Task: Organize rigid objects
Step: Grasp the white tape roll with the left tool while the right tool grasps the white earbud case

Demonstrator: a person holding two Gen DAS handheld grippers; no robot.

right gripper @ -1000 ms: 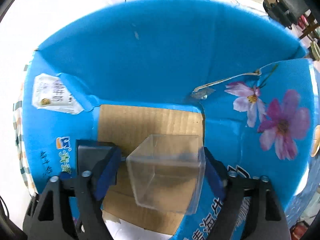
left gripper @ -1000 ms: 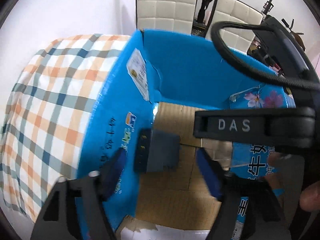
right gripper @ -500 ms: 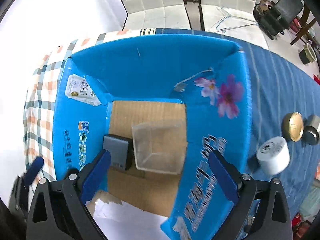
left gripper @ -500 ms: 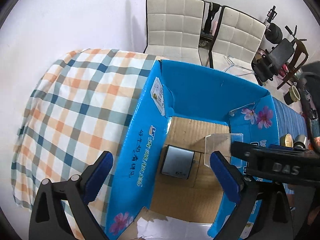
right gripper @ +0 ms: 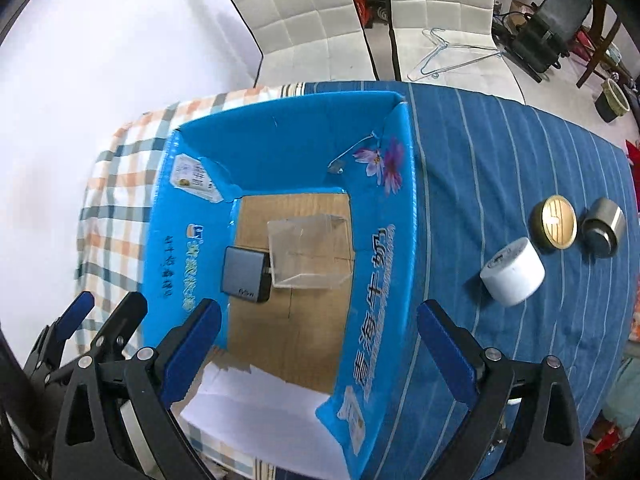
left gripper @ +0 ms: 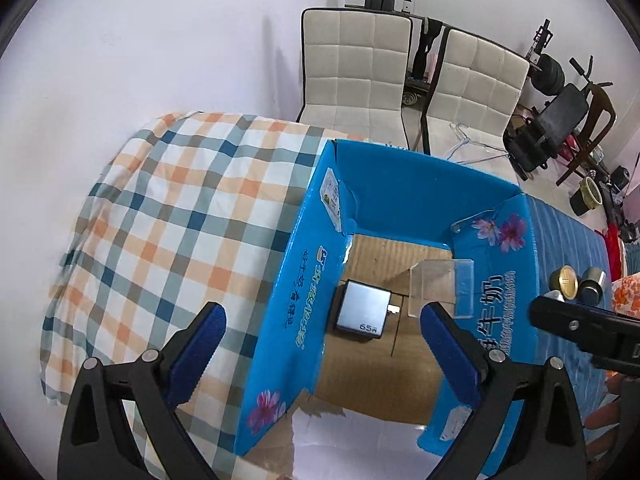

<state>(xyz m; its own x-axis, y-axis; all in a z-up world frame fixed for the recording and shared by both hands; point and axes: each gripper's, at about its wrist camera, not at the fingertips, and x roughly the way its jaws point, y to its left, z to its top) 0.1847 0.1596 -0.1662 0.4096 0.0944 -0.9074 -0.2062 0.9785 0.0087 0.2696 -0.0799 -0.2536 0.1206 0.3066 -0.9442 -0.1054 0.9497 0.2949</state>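
An open blue cardboard box [left gripper: 288, 280] [right gripper: 384, 264] stands on the table. On its brown floor lie a grey charger block [left gripper: 362, 312] [right gripper: 244, 274] and a clear plastic box [left gripper: 434, 282] [right gripper: 306, 252], side by side. My left gripper [left gripper: 320, 344] is open and empty, high above the box's left wall. My right gripper [right gripper: 318, 344] is open and empty, above the box's near right side. On the blue striped cloth to the right lie a white roll [right gripper: 513, 277], a gold round tin [right gripper: 555, 222] [left gripper: 564, 282] and a small metal cup [right gripper: 604, 227] [left gripper: 594, 290].
A checked cloth [left gripper: 168, 232] covers the table's left part, a blue striped cloth [right gripper: 520, 152] the right. Two white padded chairs [left gripper: 356, 76] stand behind the table by the wall. Exercise gear and a wire hanger [right gripper: 448, 54] lie on the floor beyond.
Both grippers have risen out of the box and opened wide. The right one let go of the clear plastic box, which now rests on the box floor beside the charger.
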